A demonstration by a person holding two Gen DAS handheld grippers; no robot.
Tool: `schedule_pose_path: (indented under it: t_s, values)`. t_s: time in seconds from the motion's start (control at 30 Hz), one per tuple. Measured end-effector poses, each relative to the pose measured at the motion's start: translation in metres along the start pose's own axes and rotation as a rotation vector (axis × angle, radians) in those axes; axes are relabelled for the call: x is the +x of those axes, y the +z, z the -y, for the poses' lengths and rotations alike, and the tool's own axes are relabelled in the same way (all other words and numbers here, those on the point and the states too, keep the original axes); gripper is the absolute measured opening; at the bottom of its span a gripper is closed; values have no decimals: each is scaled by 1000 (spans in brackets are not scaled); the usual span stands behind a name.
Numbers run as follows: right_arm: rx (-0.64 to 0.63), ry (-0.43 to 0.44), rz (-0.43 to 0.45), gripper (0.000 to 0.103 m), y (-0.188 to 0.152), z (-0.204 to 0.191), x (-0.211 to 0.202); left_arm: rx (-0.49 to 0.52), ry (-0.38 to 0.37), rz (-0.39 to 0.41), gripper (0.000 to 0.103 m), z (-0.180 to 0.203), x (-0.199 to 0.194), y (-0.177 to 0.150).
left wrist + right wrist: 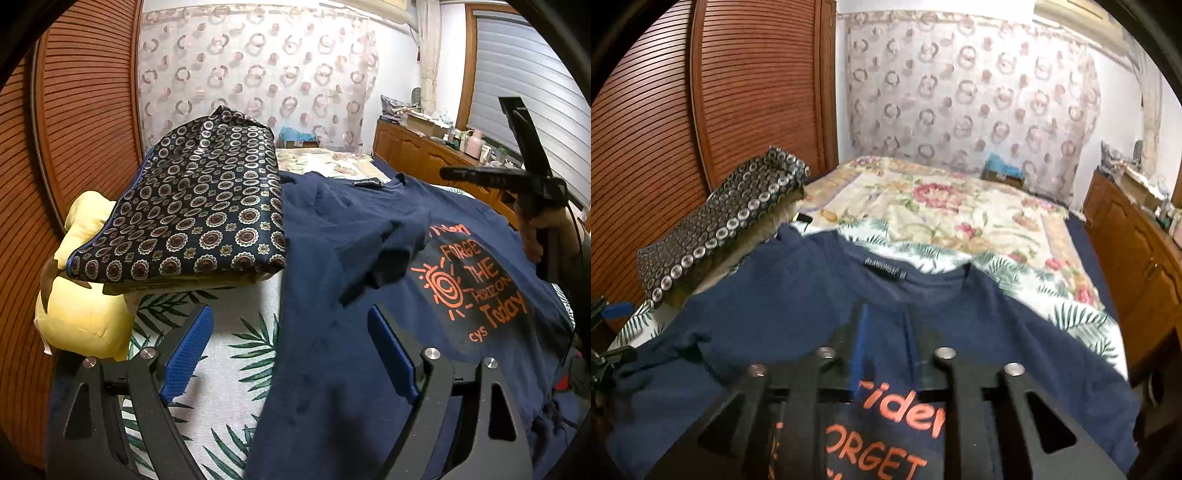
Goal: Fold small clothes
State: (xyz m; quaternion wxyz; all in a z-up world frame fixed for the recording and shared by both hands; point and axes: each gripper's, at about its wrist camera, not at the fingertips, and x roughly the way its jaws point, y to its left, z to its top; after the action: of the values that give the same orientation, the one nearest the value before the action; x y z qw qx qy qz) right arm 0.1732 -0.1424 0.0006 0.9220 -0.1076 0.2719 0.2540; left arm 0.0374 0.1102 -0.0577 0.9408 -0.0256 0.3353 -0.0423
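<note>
A navy T-shirt point(332, 369) with orange lettering point(469, 280) lies face up on the bed, collar at the far end. One sleeve point(384, 254) is folded in over the chest. My left gripper point(290, 336) hovers wide open over the shirt's left edge, blue pads point(188, 347) holding nothing. A hand holds my right gripper point(448, 172) above the shirt's right shoulder. In the right wrist view the right gripper point(886, 325) stands over the shirt point(775, 302) below the collar label point(882, 271). Its jaws are a narrow gap apart, with nothing gripped between them.
A folded dark cloth with round motifs point(199, 206) rests on a yellow cushion point(85, 317) left of the shirt. A palm-print sheet point(229, 325) and a floral blanket point(942, 206) cover the bed. A slatted wooden door point(757, 81) is at left, a cluttered wooden dresser point(417, 151) at right.
</note>
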Motion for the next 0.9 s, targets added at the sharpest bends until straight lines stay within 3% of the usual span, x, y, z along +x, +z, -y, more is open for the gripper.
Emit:
schedule_pose_path:
  t_s: [0.2, 0.27, 0.33, 0.6, 0.7, 0.8, 0.87, 0.9]
  values:
    - [-37, 128, -34, 29, -23, -32, -10, 1, 2, 5, 86, 3, -2, 1]
    - [-52, 183, -54, 42, -27, -36, -6, 1, 3, 7, 86, 3, -4, 2]
    - [-72, 243, -82, 47, -38, -52, -3, 2, 2, 12, 86, 5, -6, 2]
    - [-212, 373, -129, 47, -47, -98, 15, -5, 5, 23, 86, 3, -12, 0]
    - [-242, 345, -142, 43, -43, -104, 32, -14, 7, 20, 86, 0, -13, -2]
    - [-280, 293, -160, 31, -41, -102, 42, -20, 10, 16, 86, -1, -13, -4]
    - [-307, 253, -152, 8, -38, -107, 40, -22, 10, 15, 86, 0, -14, -5]
    - [-317, 245, -152, 6, -39, -105, 38, -23, 10, 16, 86, 0, -15, -5]
